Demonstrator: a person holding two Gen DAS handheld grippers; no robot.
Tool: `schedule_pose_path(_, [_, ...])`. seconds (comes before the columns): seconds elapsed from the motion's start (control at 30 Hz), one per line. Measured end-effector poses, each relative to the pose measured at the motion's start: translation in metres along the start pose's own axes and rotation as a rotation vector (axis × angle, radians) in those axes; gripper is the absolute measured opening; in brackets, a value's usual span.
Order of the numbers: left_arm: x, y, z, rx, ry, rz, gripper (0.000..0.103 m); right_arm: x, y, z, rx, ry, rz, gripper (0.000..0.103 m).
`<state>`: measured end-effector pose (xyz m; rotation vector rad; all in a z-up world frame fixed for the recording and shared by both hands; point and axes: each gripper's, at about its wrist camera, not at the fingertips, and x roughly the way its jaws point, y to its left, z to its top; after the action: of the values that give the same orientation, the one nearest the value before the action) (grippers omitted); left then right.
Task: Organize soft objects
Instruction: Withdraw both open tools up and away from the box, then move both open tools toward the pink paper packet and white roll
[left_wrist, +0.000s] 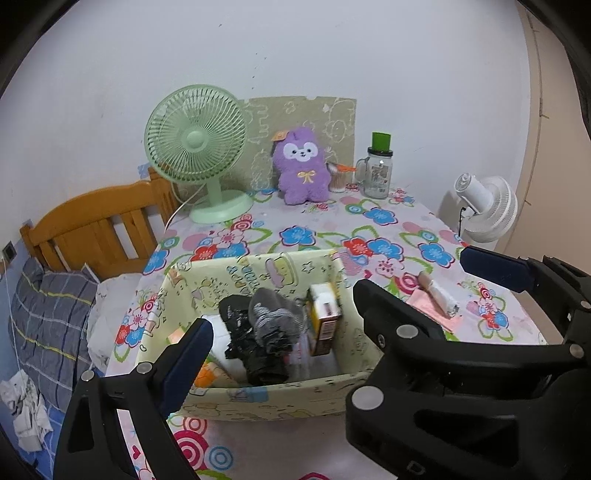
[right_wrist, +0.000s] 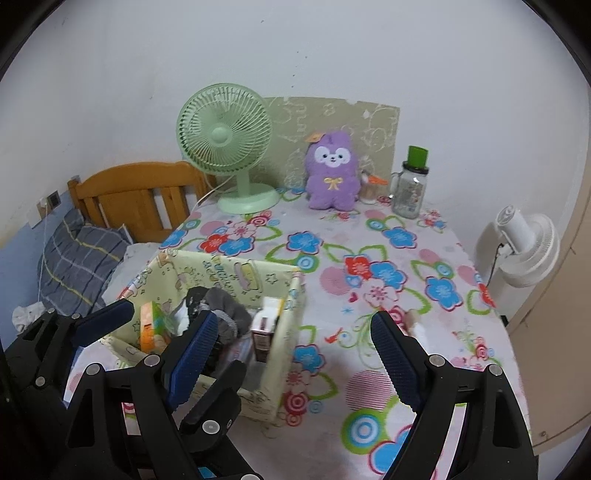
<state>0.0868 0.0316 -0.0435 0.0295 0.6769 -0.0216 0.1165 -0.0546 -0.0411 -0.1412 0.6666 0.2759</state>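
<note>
Left wrist view: my left gripper (left_wrist: 280, 321) stands wide open w/ nothing between the blue pads. One pad sits lower left of frame, the other at centre right. The yellow-green storage box (left_wrist: 258, 398) lies between and just beyond them, lower centre. Inside it: a grey sock (left_wrist: 269, 314) on top of a black bundle (left_wrist: 255, 354), plus a small carton (left_wrist: 325, 317) at the box's right side. Purple plush (left_wrist: 303, 170) sits upright at upper centre, against the wall, well apart from the tongs, next to a green fan (left_wrist: 195, 140) and a jar (left_wrist: 376, 173). My right gripper's pad shows at right edge.

Right wrist view: my right gripper (right_wrist: 295, 354) is open wide too, empty, over the floral tablecloth (right_wrist: 369, 258). Box is at lower left of frame, partly behind my left pad; sock pokes up just above that pad. Sth small & pale (right_wrist: 413, 321) peeks beside the right pad; prob a roll, can't tell. Plush is upper centre, far off.
</note>
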Motion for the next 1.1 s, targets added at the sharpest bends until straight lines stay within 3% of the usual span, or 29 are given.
schedule_pose_path(1.1, [-0.018, -0.082, 0.014, 0.066, -0.057, -0.045, 0.101, -0.044, -0.077, -0.010, 0.077, -0.059, -0.062, 0.089])
